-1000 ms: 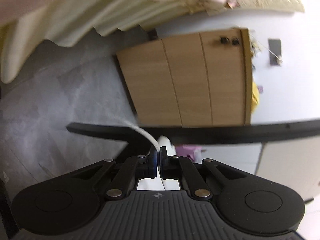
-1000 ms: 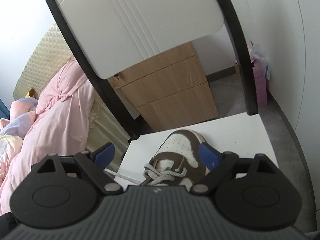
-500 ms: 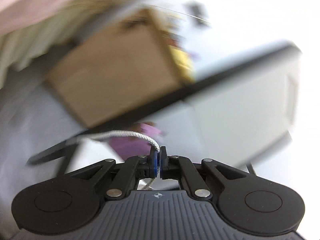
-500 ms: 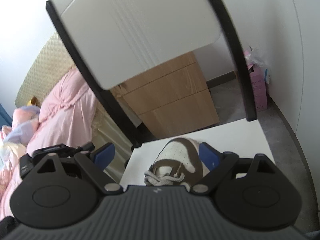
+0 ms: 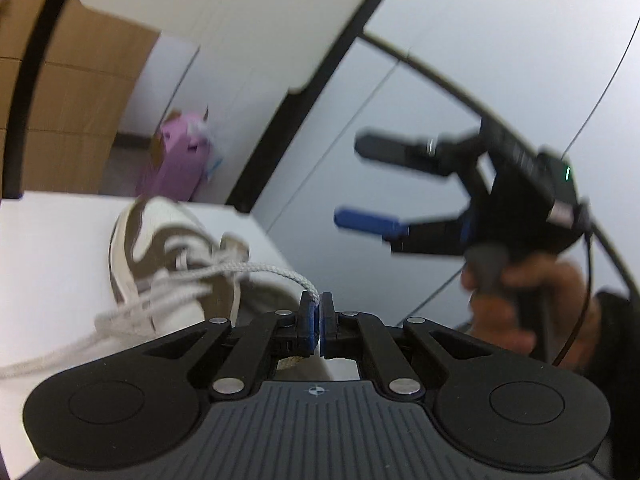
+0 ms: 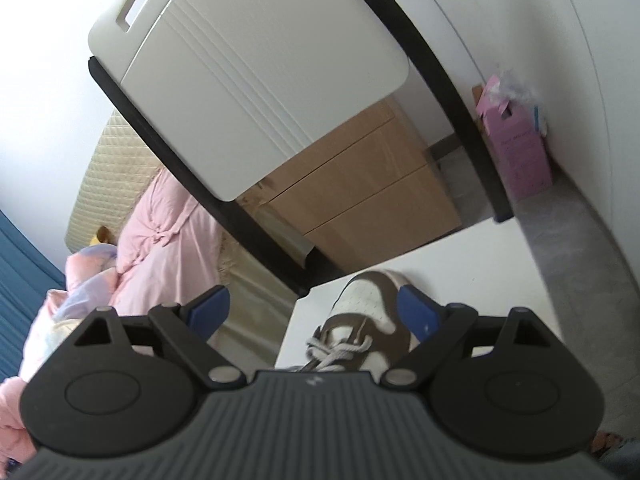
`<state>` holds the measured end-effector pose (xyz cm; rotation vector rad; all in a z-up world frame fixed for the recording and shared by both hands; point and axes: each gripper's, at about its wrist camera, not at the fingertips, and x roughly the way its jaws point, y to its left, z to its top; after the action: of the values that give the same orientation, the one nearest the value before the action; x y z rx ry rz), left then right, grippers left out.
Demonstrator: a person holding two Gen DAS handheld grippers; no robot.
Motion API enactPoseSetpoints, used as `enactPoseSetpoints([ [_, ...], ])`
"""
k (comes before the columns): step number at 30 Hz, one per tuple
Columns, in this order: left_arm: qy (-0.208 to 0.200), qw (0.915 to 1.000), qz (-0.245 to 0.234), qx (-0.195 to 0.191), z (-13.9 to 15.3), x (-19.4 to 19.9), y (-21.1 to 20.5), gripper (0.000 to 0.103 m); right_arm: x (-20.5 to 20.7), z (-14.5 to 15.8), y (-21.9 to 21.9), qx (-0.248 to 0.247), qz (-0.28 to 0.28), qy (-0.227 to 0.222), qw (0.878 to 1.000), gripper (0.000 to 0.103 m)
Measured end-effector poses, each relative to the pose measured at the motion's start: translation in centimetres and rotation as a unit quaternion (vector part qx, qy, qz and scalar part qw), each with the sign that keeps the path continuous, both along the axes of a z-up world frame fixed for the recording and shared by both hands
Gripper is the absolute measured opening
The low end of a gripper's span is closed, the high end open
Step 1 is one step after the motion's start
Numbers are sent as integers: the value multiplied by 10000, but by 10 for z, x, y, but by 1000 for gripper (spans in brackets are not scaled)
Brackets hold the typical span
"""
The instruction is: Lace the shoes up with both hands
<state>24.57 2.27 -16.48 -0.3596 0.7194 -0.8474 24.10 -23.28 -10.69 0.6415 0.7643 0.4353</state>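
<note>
A brown and white sneaker (image 5: 168,248) (image 6: 372,320) lies on a white chair seat (image 5: 48,264) (image 6: 480,264). My left gripper (image 5: 319,304) is shut on the end of a pale grey shoelace (image 5: 260,269) that runs taut from the shoe's eyelets to its blue pads. More lace strands trail off to the lower left. My right gripper (image 5: 348,182) (image 6: 312,308) hangs in the air to the right of the shoe, jaws wide open and empty, held by a hand (image 5: 516,304). In the right wrist view the shoe's toe sits between its fingertips, farther off.
The chair's white backrest (image 6: 248,80) with black frame rises behind the seat. A wooden drawer unit (image 6: 360,204) and a pink box (image 6: 520,152) stand on the grey floor by the wall. A bed with pink bedding (image 6: 160,248) is at the left.
My left gripper has rolled and swung round with the lace, from facing the drawer unit and floor to facing the shoe and the right gripper. The right gripper shifted slightly.
</note>
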Motion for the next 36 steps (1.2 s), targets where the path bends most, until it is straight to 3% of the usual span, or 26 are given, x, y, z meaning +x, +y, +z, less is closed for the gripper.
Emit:
enactPoseSetpoints([
  [2,77,9999,-59,141,-3,2,-3,3,8,-2,5,-50,202,106,9997,89],
  [7,173,9997,-140,129,-13,3,5,3,31,-7,33,-583,917,235,9938,61],
  [12,269,9992,-206,194,-19,6,2,3,59,-7,70,-810,1830,204,9795,52],
  [17,352,9987,-227,275,-25,10,-3,3,92,-16,120,-1509,2886,436,9445,48],
  [20,360,9987,-241,280,-25,11,-4,3,106,-17,143,-2022,3377,565,9175,45],
  [24,374,9986,-262,263,-27,12,-5,3,121,-20,160,-2532,3710,820,8897,40],
  [29,386,9985,-260,279,-27,13,-6,3,123,-27,166,-2816,4042,964,8649,29],
  [30,376,9985,-266,298,-26,12,-6,3,121,-28,168,-2910,4115,945,8585,22],
  [31,372,9985,-267,309,-26,12,-6,3,120,-29,170,-2977,4173,957,8533,8],
  [32,374,9985,-265,312,-26,12,-7,3,118,-30,171,-3038,4226,976,8483,3],
  [34,352,9986,-249,320,-25,12,-6,3,116,-28,172,-3017,4238,960,8486,3],
  [36,263,9988,-232,342,-21,10,-5,3,117,-19,168,-2851,4092,878,8623,3],
])
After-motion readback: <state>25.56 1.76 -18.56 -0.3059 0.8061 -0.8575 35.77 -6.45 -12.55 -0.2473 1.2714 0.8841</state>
